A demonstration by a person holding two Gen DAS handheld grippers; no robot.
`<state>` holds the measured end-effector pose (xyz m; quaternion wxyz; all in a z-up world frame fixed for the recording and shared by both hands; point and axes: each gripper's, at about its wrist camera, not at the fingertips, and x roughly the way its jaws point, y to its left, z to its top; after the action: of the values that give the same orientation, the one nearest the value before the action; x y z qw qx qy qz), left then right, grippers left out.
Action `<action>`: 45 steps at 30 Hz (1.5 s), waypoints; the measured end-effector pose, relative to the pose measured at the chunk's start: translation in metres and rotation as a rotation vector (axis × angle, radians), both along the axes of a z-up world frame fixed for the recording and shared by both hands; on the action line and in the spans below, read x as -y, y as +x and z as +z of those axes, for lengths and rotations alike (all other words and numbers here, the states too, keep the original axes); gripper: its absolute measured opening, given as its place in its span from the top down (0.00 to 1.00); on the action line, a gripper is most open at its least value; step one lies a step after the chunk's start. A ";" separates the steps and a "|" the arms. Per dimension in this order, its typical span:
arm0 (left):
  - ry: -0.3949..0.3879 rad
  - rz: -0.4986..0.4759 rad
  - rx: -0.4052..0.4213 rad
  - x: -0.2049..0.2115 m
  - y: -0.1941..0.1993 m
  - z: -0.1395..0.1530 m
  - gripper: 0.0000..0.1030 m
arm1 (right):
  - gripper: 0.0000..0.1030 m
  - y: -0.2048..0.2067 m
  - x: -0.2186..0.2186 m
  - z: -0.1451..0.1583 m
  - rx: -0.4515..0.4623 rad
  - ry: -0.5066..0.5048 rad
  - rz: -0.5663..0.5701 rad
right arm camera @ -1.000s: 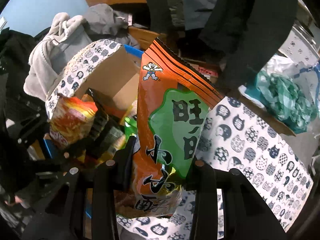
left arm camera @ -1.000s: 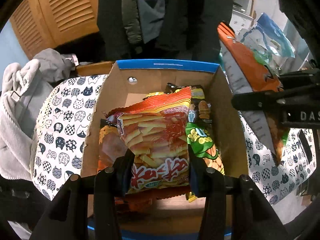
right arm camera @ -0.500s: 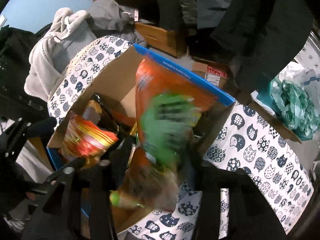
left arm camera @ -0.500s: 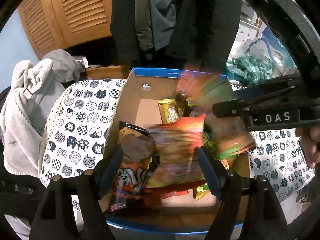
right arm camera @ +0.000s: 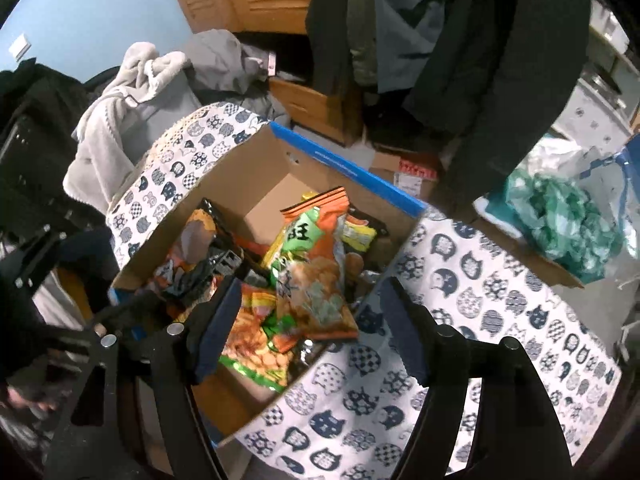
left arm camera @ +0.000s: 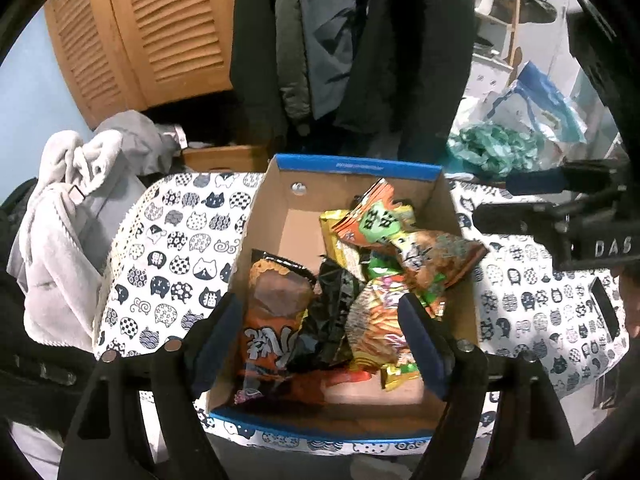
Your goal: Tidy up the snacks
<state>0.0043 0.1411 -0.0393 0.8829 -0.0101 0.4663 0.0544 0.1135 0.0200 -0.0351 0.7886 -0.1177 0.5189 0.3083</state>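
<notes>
A cardboard box (left arm camera: 264, 216) with a blue rim holds several snack bags. The orange-and-green bag (left arm camera: 416, 248) lies on top at the box's right side; it also shows in the right wrist view (right arm camera: 316, 264). The orange fries bag (left arm camera: 380, 324) lies in the box beside a black bag (left arm camera: 328, 312) and an orange-brown bag (left arm camera: 272, 312). My left gripper (left arm camera: 320, 340) is open and empty above the box's near end. My right gripper (right arm camera: 304, 328) is open and empty above the box's right edge; its body shows in the left wrist view (left arm camera: 560, 220).
The box stands on a cat-print tablecloth (left arm camera: 180, 232), also in the right wrist view (right arm camera: 480, 320). Grey clothes (left arm camera: 68, 208) are piled at the left. Coats (left arm camera: 352, 40) hang behind. A green plastic bag (right arm camera: 560, 220) lies at the right.
Both grippers opened and let go. The fries bag and the orange-and-green bag dropped into the box. Both grippers pulled back and up.
</notes>
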 end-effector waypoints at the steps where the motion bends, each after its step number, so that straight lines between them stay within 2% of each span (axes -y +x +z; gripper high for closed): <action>1: -0.003 -0.005 0.012 0.002 -0.002 0.005 0.14 | 0.27 -0.002 0.003 0.002 0.011 -0.002 -0.004; 9: 0.052 -0.018 0.083 0.022 -0.015 0.030 0.12 | 0.24 -0.022 0.034 0.014 0.069 -0.009 -0.022; 15: 0.085 -0.022 0.110 0.027 -0.020 0.036 0.08 | 0.24 -0.039 0.053 0.024 0.092 0.021 -0.047; 21: 0.115 -0.020 0.113 0.034 -0.021 0.038 0.08 | 0.24 -0.049 0.067 0.034 0.117 0.063 -0.079; 29: 0.126 -0.036 0.106 0.040 -0.021 0.038 0.08 | 0.24 -0.053 0.073 0.028 0.120 0.066 -0.086; 45: 0.103 -0.021 0.082 0.041 -0.017 0.033 0.08 | 0.24 -0.054 0.075 0.024 0.128 0.054 -0.074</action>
<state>-0.0130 0.1005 -0.0059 0.9011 0.0383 0.4265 0.0685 0.0596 -0.0553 -0.0112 0.8340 -0.0965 0.4627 0.2846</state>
